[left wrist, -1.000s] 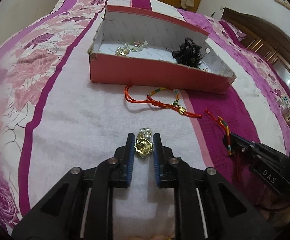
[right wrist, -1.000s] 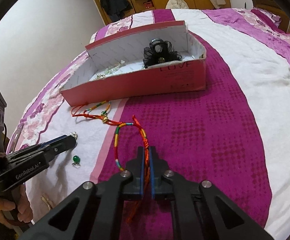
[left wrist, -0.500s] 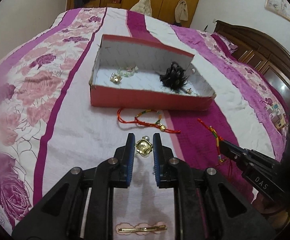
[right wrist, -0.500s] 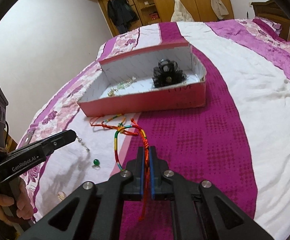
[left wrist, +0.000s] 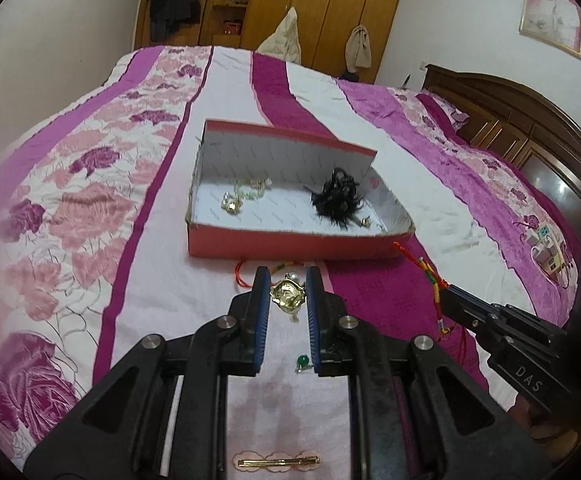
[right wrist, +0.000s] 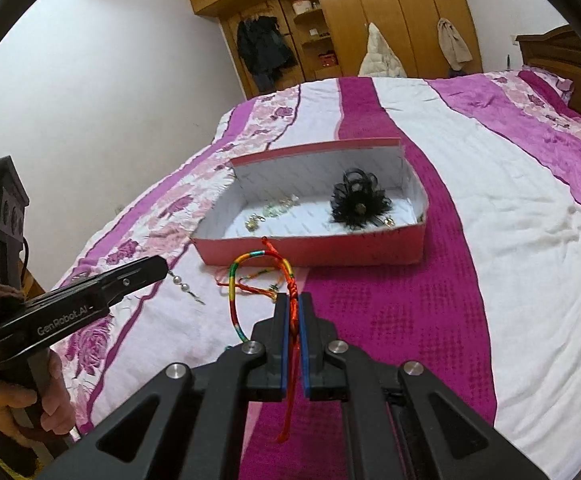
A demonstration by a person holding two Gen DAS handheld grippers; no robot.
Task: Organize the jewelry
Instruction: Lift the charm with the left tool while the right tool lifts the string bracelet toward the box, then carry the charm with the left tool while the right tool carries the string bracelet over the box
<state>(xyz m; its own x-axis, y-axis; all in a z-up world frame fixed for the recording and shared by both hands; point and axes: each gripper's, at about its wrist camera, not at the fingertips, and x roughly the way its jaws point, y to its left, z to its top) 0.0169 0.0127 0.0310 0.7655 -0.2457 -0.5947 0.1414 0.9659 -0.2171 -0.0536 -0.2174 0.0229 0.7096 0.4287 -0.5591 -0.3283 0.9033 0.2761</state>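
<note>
Above the bedspread (left wrist: 178,280), short of the red box (left wrist: 290,246), a gold brooch (left wrist: 287,297) is clamped in the left gripper (left wrist: 287,300), and a multicoloured cord bracelet (right wrist: 250,276) is pinched in the right gripper (right wrist: 293,312).

Home bedroom: quilted bed (left wrist: 90,208), wooden wardrobe (right wrist: 370,20), headboard (left wrist: 530,132).

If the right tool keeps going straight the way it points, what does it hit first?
Probably the near red wall of the box. The right tool, shut on the multicoloured bracelet, points at it; height is unclear, so it may pass over.
</note>
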